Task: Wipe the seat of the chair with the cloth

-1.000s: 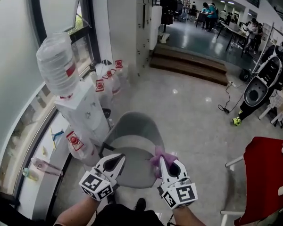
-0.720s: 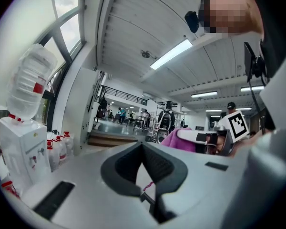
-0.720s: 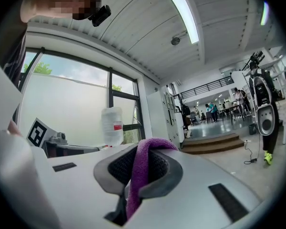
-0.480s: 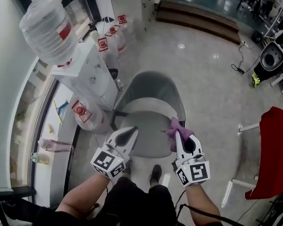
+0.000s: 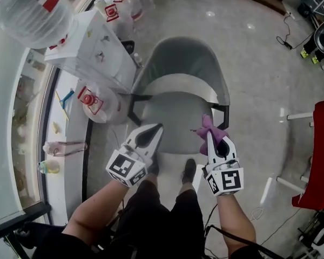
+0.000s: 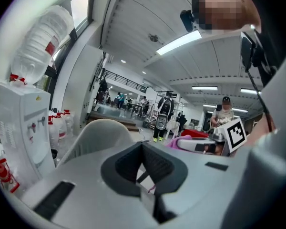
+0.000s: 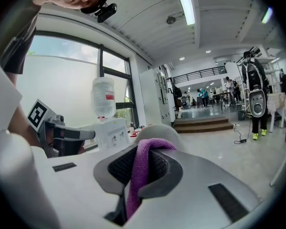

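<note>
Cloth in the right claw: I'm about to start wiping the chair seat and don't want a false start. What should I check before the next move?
1. Cloth gripped by right claw: ok, jaws shut on it.
2. Left claw free: ok, shut, empty.
3. Chair seat bare: ok.
4. Cloth over seat: ok, near its front right corner.
5. Cloth touching seat: cannot tell.
6. Water dispenser off the seat: ok, it stands beside the chair.
</note>
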Available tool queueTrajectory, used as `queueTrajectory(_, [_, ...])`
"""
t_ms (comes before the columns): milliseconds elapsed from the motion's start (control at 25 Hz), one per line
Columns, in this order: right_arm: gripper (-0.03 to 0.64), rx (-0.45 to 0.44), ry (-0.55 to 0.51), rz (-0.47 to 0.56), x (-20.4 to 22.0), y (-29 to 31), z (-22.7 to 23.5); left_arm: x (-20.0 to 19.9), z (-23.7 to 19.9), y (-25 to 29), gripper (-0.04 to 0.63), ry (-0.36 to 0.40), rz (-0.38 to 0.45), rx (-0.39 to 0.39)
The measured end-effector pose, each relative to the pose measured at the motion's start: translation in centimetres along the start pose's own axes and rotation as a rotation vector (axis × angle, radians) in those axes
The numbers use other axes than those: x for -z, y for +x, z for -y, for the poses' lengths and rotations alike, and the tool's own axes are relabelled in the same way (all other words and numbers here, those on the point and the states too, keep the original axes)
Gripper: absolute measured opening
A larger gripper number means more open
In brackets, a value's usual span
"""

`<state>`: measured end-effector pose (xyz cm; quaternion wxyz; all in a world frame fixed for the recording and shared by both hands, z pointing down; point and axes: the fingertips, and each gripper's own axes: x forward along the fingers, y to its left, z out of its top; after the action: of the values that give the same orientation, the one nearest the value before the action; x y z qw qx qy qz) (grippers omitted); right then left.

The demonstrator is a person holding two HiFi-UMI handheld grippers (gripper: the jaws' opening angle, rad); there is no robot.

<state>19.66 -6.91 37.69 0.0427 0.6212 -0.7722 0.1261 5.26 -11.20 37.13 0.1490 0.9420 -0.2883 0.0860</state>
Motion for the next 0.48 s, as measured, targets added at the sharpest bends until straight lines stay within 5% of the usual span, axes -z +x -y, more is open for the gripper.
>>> queueTrajectory(480, [0.017, 0.068, 0.032, -0.147, 13.2, 0.6, 2.7, 11.1, -2.3, 1.6, 0.006, -0.063, -0.072, -0.034])
